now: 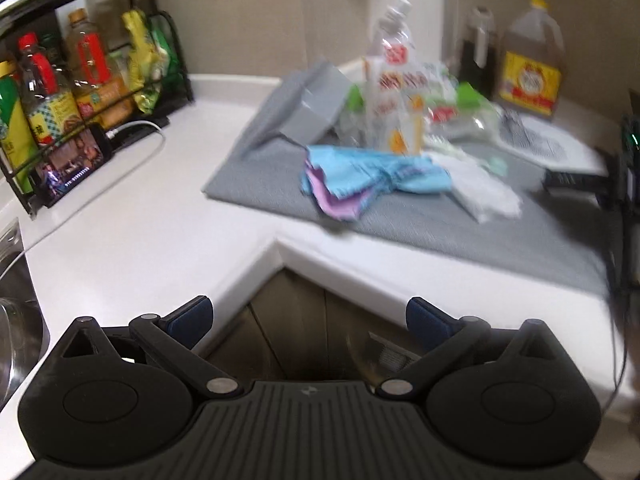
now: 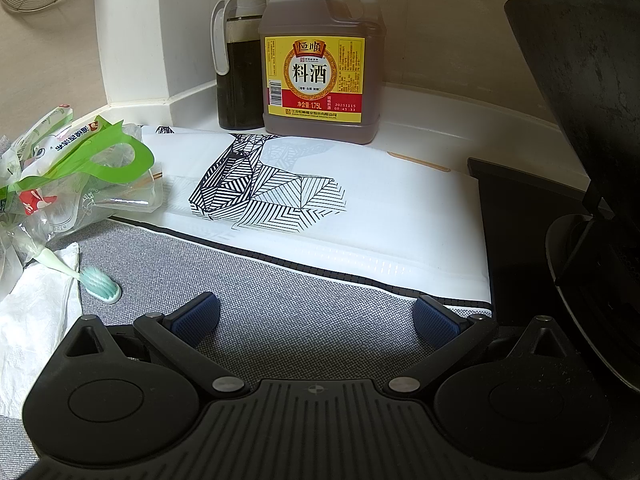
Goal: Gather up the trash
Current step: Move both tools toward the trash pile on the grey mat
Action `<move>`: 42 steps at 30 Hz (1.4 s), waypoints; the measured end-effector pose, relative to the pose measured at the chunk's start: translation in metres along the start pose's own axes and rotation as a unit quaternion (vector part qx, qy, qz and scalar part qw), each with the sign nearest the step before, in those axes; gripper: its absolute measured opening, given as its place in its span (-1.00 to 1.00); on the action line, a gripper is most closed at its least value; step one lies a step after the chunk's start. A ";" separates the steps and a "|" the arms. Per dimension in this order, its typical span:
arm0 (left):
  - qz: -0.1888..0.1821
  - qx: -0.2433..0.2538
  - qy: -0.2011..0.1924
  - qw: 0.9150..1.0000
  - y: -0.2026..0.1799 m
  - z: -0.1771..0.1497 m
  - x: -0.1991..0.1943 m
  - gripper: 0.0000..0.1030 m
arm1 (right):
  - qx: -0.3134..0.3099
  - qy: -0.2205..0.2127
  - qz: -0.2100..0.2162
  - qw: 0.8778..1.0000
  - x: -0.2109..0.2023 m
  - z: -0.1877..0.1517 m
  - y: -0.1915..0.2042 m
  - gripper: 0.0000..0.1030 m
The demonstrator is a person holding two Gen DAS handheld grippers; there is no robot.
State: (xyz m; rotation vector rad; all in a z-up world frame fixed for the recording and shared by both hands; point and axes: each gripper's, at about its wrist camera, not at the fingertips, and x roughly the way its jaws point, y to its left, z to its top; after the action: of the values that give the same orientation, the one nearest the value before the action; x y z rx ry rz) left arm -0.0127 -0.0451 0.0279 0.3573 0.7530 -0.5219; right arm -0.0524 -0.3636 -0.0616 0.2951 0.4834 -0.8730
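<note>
Left wrist view shows my left gripper [image 1: 308, 318] empty, fingers spread, short of the trash pile [image 1: 400, 152] on the desk's grey mat [image 1: 460, 232], my right gripper [image 2: 316, 316] equally released nearby; next, I judge, comes reaching in to grasp.

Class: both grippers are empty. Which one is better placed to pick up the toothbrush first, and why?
Right. The right gripper is open, low over the grey mat, with the toothbrush just beside it. The left gripper hangs off the counter edge, farther away.
</note>
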 end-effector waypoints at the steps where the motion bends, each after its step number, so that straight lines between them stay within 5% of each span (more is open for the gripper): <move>1: 0.003 0.011 0.004 1.000 -0.002 -0.005 -0.002 1.00 | 0.000 0.000 0.000 1.000 0.000 0.000 0.000 1.00; 14: 0.021 -0.003 -0.043 0.999 0.006 -0.038 -0.048 1.00 | -0.008 0.009 0.009 1.000 -0.002 0.000 0.001 1.00; 25: -0.002 -0.020 -0.028 0.999 0.013 -0.062 -0.060 1.00 | -0.007 -0.155 0.133 0.979 -0.201 -0.049 0.004 1.00; 31: 0.003 -0.022 -0.042 0.999 0.021 -0.073 -0.071 1.00 | -0.052 -0.148 0.167 0.973 -0.249 -0.080 0.019 1.00; 42: 0.010 -0.041 -0.066 0.997 0.036 -0.085 -0.094 1.00 | -0.099 -0.156 0.159 0.970 -0.288 -0.102 0.042 1.00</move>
State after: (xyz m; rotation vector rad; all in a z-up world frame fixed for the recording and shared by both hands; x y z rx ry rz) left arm -0.0966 0.0553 0.0424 0.2508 0.6409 -0.4891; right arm -0.2054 -0.1033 0.0028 0.0462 0.2188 -0.5388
